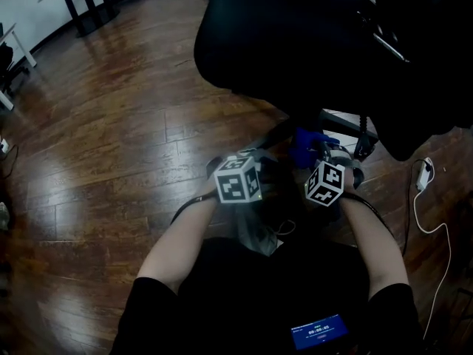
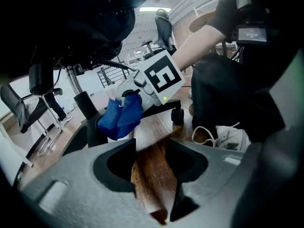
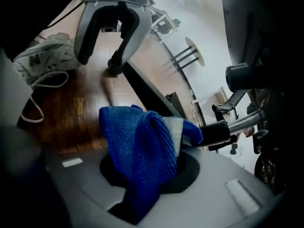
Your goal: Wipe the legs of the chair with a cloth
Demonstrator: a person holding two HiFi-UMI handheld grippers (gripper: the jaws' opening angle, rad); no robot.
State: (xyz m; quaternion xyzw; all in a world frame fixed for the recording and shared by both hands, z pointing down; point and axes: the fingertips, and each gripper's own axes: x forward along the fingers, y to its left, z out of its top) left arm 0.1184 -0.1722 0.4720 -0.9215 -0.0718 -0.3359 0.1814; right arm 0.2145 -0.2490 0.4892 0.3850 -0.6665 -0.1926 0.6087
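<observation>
A black office chair (image 1: 295, 35) stands over the wooden floor. Its dark base legs (image 3: 147, 91) run from the centre column (image 2: 76, 84) out to a caster (image 2: 177, 115). My right gripper (image 3: 147, 170) is shut on a blue cloth (image 3: 137, 141), a bunched wad of it standing out beyond the jaws, close to a chair leg. The head view shows that cloth (image 1: 307, 143) under the seat, just ahead of the right gripper (image 1: 325, 157). My left gripper (image 2: 151, 146) hovers beside it, jaws a little apart, only floor showing between them.
A white shoe (image 2: 228, 137) with loose laces rests on the floor by the chair base. A white cable and adapter (image 1: 423, 172) lie to the right. Black desk legs (image 1: 85, 6) stand at the far left by the wall.
</observation>
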